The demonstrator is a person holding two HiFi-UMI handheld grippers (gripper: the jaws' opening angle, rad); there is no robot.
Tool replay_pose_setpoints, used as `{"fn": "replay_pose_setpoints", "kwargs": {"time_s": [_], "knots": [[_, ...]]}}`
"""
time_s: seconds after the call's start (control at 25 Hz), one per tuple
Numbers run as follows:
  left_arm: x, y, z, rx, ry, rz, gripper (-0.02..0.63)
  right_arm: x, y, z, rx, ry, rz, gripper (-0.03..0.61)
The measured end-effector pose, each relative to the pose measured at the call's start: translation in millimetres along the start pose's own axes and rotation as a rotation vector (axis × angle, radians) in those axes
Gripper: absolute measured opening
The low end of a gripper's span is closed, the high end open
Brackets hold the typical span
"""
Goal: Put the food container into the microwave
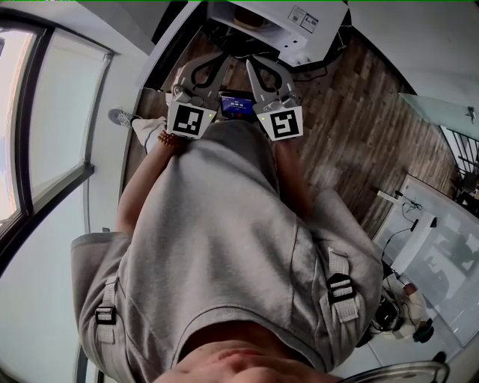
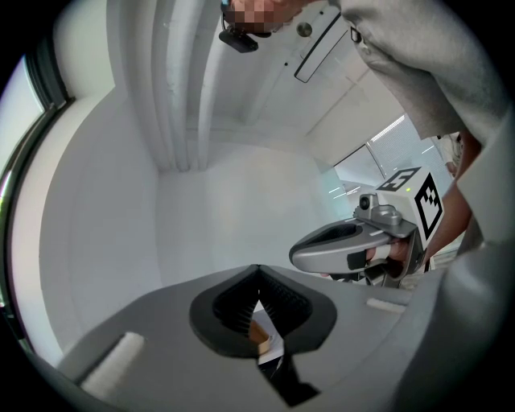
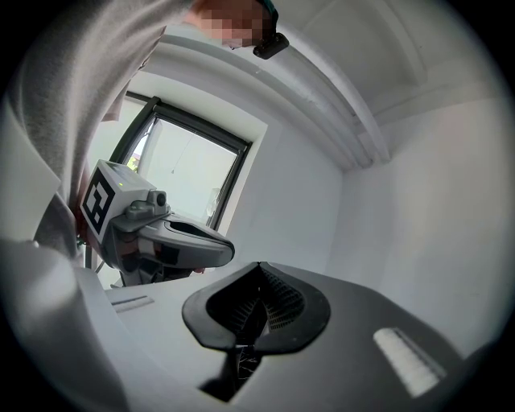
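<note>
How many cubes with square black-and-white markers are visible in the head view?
2. The left cube is just above the grey shirt at its left. The right cube is beside it, at the shirt's upper right. No other shows in this view.

The left claw (image 1: 203, 71) and right claw (image 1: 267, 71) are near each other. A white box-shaped appliance (image 1: 288, 22) stands ahead of them, a grey-shirted torso (image 1: 217, 224) behind; brown wood-plank floor (image 1: 352, 112) lies open rightward.
</note>
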State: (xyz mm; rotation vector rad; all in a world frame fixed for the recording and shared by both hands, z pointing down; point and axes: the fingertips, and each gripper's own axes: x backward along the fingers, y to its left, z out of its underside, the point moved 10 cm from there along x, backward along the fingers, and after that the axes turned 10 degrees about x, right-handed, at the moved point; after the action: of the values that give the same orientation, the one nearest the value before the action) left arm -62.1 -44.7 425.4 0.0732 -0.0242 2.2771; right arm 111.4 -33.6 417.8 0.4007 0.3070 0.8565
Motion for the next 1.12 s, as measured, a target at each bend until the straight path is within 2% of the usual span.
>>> {"fn": "replay_pose_setpoints", "kwargs": {"time_s": [1.12], "knots": [[5.1,-0.1,2.8,0.013,0.019,-0.003,-0.002,-3.1,7.3,4.8,-0.009,0.032,-0.026,0.012]]}}
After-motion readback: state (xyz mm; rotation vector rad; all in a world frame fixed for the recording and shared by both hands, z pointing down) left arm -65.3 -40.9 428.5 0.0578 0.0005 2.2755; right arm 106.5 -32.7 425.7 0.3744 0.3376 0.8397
